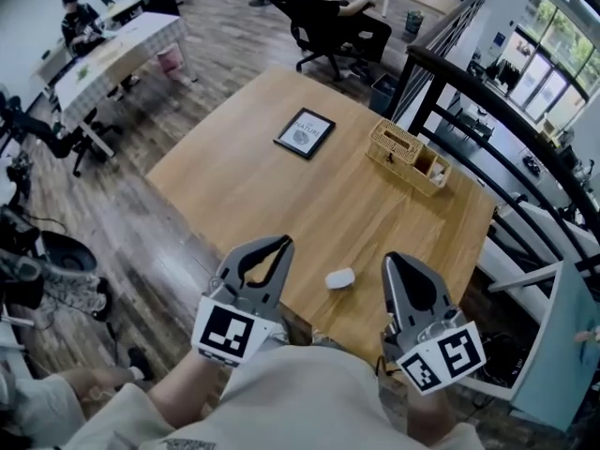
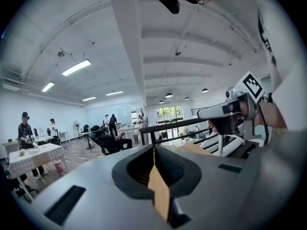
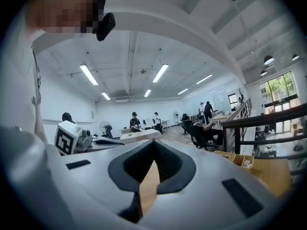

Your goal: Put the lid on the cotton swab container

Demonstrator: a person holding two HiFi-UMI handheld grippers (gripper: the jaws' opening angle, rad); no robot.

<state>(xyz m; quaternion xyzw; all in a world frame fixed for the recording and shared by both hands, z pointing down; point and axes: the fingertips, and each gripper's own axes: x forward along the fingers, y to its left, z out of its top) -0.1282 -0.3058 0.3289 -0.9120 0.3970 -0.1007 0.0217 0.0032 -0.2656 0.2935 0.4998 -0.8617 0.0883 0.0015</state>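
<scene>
By table [image 1: 281, 176], both grippers' [image 1: 281, 245] [image 1: 393, 262] fingers [image 2: 138, 169] closed, empty.

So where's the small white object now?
Head view: the small white object lies at the table's near edge, between the left gripper and right gripper.

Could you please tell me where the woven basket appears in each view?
Head view: woven basket on the table's far right, beside the black railing.
Left gripper view: cannot be made out.
Right gripper view: right edge, below the railing.
Shared landmark: the black railing, in all three.
</scene>
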